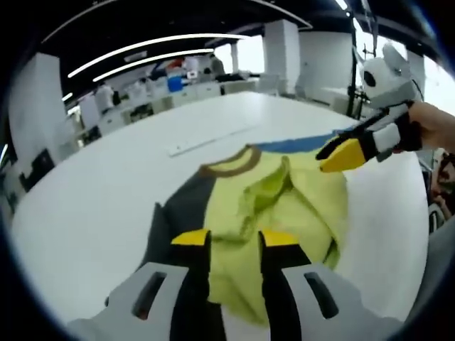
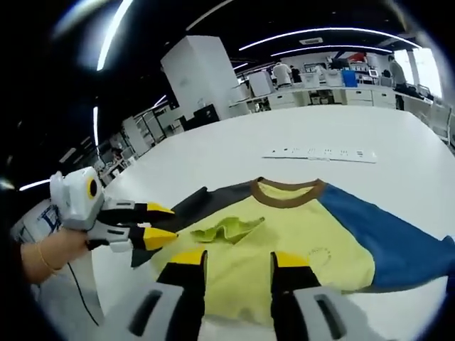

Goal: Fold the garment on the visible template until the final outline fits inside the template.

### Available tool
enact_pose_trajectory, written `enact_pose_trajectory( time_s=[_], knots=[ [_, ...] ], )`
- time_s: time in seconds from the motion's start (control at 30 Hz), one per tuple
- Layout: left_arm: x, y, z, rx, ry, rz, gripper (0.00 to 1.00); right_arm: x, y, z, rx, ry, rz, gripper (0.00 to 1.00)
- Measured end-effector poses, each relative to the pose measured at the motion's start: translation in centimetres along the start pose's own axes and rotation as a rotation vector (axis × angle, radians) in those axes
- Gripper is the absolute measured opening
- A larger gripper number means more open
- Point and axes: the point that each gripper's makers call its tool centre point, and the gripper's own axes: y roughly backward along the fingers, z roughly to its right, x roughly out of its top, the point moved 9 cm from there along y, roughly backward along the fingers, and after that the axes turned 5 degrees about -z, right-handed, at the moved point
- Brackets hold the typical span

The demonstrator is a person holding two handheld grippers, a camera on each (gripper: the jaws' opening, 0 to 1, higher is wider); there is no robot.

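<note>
A short-sleeved shirt [image 1: 306, 206] lies on the white table [image 1: 92, 206]. Its body is yellow-green, its collar [image 2: 288, 187] brown, one sleeve [image 2: 213, 199] dark grey and the other sleeve [image 2: 384, 238] blue. A ridge of yellow cloth [image 2: 227, 229] is bunched up near the grey sleeve. My left gripper [image 1: 234, 240] is open low over the shirt's hem, with cloth showing between its jaws. The right gripper [image 2: 239, 259] is also open just above the yellow front. Each shows in the other's view: the right gripper [image 1: 334, 156] by the blue sleeve, the left gripper [image 2: 167, 224] at the grey sleeve's edge.
A long white strip [image 2: 320, 153] lies on the table beyond the collar. A thin cable [image 2: 82, 291] trails by the hand [image 2: 43, 259] holding the left gripper. Desks, white pillars and people stand far behind the table.
</note>
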Motion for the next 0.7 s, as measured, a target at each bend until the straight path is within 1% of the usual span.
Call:
enact_pose_trajectory(
  time_s=[0.07,0.13,0.23,0.4,0.47,0.5,0.53,0.6,0.7],
  knots=[
    [0.1,-0.4,0.1,-0.009,-0.003,0.0,0.21,-0.5,0.1,-0.9,0.006,0.025,-0.008,0.32],
    [0.2,-0.8,0.1,-0.017,-0.02,-0.004,0.21,-1.3,-0.1,-1.8,0.014,0.057,-0.035,0.32],
    [0.1,-1.3,0.0,-0.012,-0.044,-0.017,0.2,-2.2,-0.2,-2.8,0.003,0.068,-0.049,0.32],
    [0.1,-1.9,-0.8,0.001,-0.035,-0.013,0.2,-3.4,0.0,-3.9,-0.012,0.024,-0.061,0.31],
    [0.1,-2.2,-1.1,0.006,-0.035,-0.018,0.21,-3.9,0.2,-4.4,-0.023,-0.012,-0.068,0.31],
    [0.1,-2.4,-1.2,0.008,-0.035,-0.022,0.2,-4.3,0.2,-4.6,-0.038,-0.033,-0.072,0.31],
    [0.1,-2.6,-1.3,0.007,-0.035,-0.026,0.2,-4.6,0.3,-4.7,-0.072,-0.065,-0.075,0.3],
    [0.0,-2.7,-1.4,0.002,-0.036,-0.03,0.2,-5.2,0.0,-5.3,-0.063,-0.065,-0.076,0.3],
    [0.0,-2.7,-1.2,-0.019,-0.044,-0.026,0.21,-6.2,-0.7,-6.1,-0.05,-0.103,-0.108,0.31]
  ],
)
